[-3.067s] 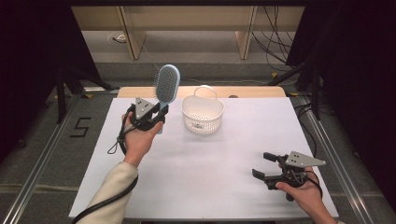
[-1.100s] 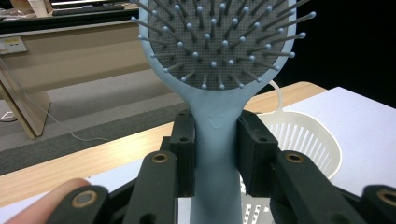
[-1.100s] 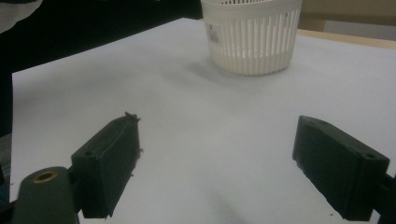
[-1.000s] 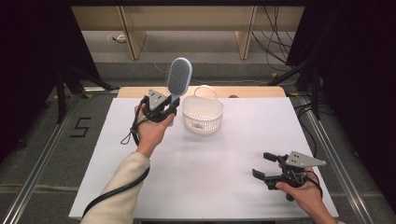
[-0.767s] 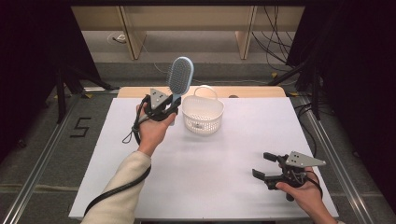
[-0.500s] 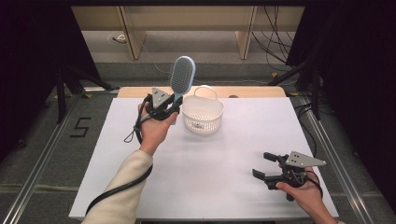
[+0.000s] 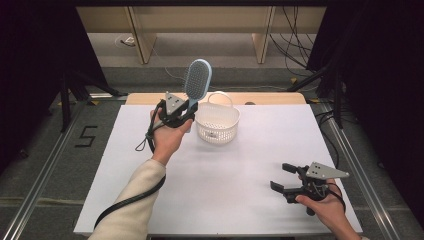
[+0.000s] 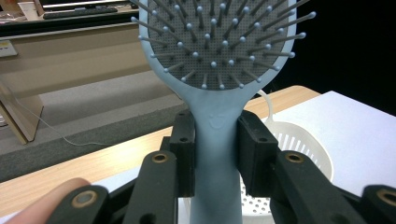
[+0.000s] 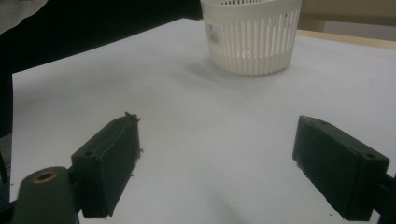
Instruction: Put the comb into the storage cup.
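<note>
A black numeral "5" is marked on the grey floor, left of the counter. A small label sits on the wall of the white basket, with print too small to read. A faint embossed mark on the neck of the blue hairbrush cannot be made out.

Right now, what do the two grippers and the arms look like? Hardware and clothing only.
Both are black two-jaw units: left gripper, right gripper. Each carries a grey three-cornered plate on top. Jaw pads are blocky, with brass-coloured rivets at the links. A black cable trails along the cream sleeve. No sleeve visible at the right hand.
</note>
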Demonstrator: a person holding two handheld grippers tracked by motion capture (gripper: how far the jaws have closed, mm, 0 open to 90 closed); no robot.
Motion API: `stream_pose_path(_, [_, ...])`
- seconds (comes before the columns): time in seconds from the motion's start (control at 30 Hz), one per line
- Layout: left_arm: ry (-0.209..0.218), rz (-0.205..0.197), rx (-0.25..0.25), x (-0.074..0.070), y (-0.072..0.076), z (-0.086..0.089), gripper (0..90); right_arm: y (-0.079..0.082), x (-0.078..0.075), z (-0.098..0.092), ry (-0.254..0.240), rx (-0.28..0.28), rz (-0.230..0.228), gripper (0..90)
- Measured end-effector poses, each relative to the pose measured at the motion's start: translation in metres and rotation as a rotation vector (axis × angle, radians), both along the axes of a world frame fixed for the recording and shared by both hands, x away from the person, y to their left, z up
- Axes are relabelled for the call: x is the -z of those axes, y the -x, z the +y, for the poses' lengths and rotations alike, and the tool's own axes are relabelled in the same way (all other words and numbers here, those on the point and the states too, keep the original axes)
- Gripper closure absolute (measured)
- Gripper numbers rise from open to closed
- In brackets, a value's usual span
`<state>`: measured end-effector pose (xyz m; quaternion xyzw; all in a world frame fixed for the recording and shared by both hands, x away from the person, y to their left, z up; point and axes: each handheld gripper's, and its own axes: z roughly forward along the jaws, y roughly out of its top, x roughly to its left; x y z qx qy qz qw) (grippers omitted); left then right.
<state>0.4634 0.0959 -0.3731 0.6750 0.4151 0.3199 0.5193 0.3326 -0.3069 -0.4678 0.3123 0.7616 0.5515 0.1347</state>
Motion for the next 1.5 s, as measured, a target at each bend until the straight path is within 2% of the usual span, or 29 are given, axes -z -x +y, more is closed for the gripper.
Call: stream_pose_path(1.5, [0.011,0.005,0.023,-0.006,-0.012,-0.017,69.6,0.000,0.000,0.000,-0.005,-0.001,0.000,15.9])
